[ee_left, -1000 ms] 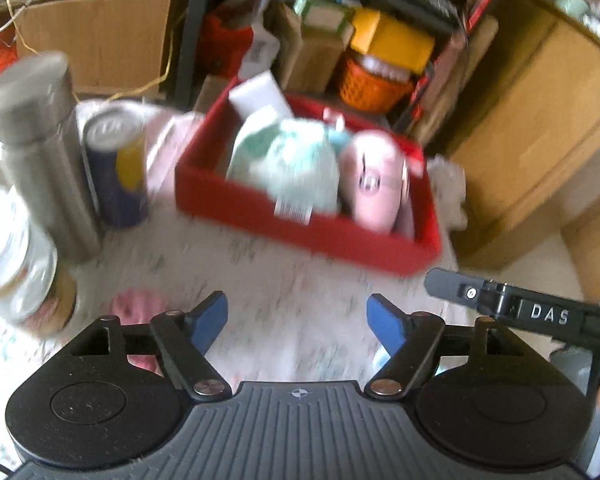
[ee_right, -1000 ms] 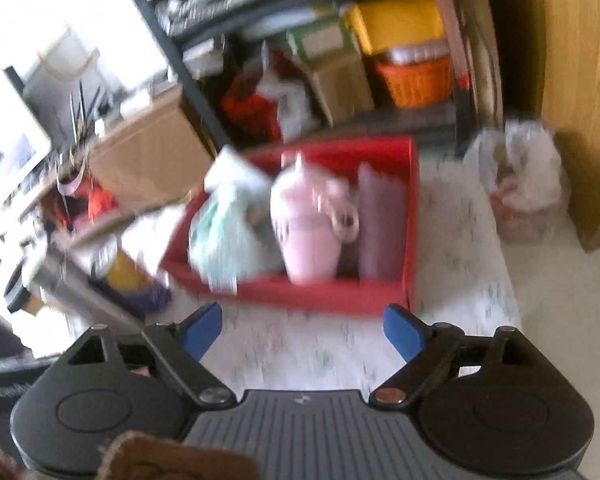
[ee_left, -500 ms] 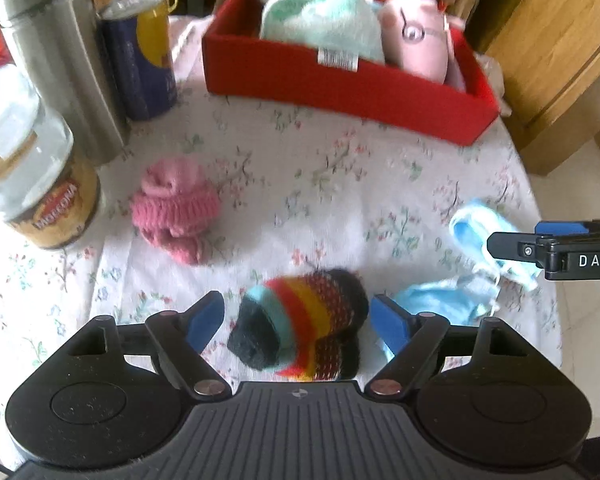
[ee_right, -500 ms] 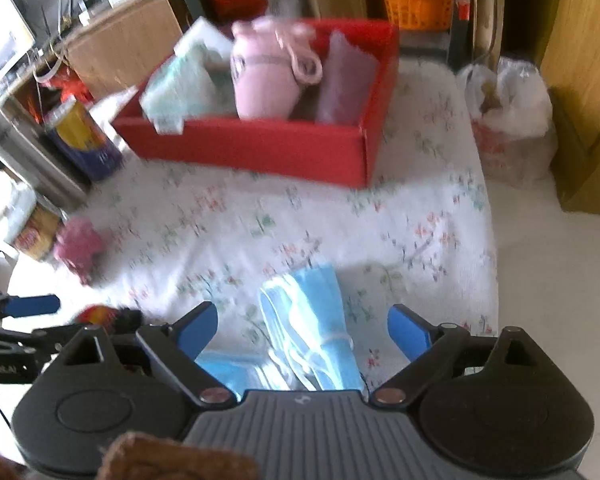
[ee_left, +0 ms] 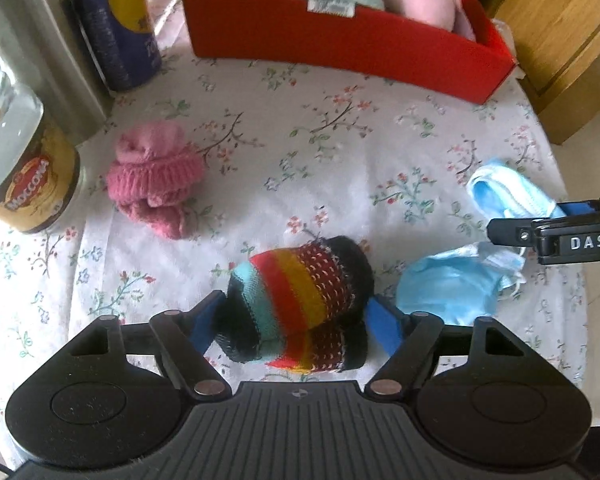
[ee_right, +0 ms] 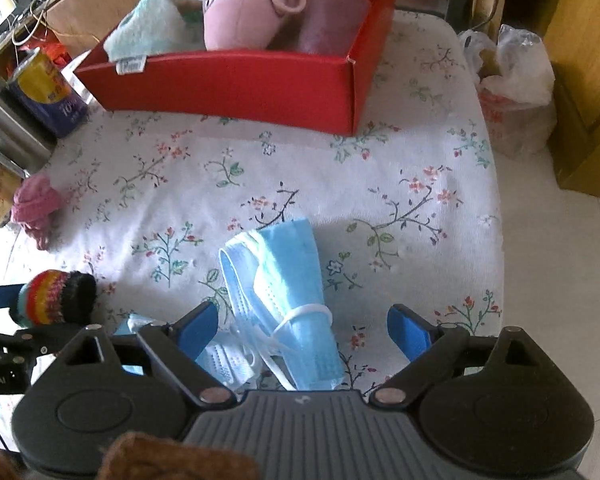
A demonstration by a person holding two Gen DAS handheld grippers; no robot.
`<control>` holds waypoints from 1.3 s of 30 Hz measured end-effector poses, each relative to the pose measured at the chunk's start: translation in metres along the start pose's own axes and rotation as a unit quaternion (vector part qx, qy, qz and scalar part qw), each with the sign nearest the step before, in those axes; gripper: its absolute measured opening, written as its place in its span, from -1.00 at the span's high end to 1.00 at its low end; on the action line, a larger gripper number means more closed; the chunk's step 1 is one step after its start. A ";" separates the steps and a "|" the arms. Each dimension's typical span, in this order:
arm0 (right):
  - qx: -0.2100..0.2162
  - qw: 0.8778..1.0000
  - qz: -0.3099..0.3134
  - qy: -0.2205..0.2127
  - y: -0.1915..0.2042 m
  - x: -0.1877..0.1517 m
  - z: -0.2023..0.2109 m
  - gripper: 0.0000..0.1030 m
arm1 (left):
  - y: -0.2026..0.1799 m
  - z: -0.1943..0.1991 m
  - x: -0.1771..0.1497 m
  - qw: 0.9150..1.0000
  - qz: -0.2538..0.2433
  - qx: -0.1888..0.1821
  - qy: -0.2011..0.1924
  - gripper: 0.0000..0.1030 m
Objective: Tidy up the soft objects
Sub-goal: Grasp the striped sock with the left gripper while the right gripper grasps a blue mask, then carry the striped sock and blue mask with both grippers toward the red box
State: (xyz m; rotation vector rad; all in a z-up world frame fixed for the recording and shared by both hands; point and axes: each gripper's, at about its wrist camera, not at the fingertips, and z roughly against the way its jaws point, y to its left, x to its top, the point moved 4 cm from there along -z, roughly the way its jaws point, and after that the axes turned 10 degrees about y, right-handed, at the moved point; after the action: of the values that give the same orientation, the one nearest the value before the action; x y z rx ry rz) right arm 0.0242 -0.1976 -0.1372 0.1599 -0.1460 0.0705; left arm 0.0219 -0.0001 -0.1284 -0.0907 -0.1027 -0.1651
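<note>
Striped sock ball [ee_left: 300,304]: on the flowered tablecloth [ee_left: 340,152], well short of the red box [ee_left: 340,46], on the near side; long axis across the jaw gap, black cuff toward the right-hand pad.
Left gripper [ee_left: 296,320]: pointed steeply down over the sock ball; jaws just closed a little, wide apart; sock ball between them, blue pads beside its two ends, contact not clear; nothing lifted.
Deciding relation: sock ball straight ahead between the left fingers, lengthwise across the gap; probably only a squeeze needed, no reach or turn.
Blue face masks [ee_right: 288,304]: near side of the red box, right of the sock ball; a folded bundle with white ear loops, long axis running away from the tool, roughly along the fingers.
Right gripper [ee_right: 304,328]: jaws wide apart astride the masks; left pad close against the bundle, right pad clear of it; nothing gripped.
Nearer hand: left for the sock ball, right for the masks.
Pink knitted sock [ee_left: 156,180]: between the sock ball and the red box, off to the left, loose on the cloth.
Red box contents: pink plush toy [ee_right: 240,12] and pale green towel [ee_right: 148,28] inside.
Beyond, left of the red box: drink can [ee_left: 116,28], steel flask [ee_left: 32,48], coffee jar [ee_left: 20,168].
</note>
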 end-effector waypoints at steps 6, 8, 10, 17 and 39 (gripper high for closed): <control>-0.027 1.000 0.014 -0.002 0.002 0.002 -0.003 -0.18 | 0.001 -0.004 -0.001 1.000 0.003 0.011 0.002 -0.27; -0.034 0.999 0.016 -0.005 0.002 0.002 -0.002 -0.07 | -0.002 -0.003 -0.001 1.000 0.000 0.010 0.000 -0.14; -0.038 0.999 0.018 -0.010 0.001 0.002 0.000 0.06 | -0.004 -0.003 -0.002 1.000 -0.004 0.008 0.000 -0.07; -0.024 1.000 -0.002 -0.016 -0.012 0.007 0.007 0.82 | -0.013 0.000 -0.004 0.999 -0.025 0.027 -0.007 0.15; 0.055 0.996 -0.032 -0.058 -0.012 0.013 0.040 1.00 | -0.017 0.044 0.006 0.996 -0.017 0.012 -0.082 0.64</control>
State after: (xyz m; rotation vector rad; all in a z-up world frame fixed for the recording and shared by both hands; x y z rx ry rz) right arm 0.0327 -0.2149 -0.0980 0.2781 -0.2536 0.0059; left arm 0.0208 -0.0137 -0.0823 -0.0785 -0.2700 -0.1910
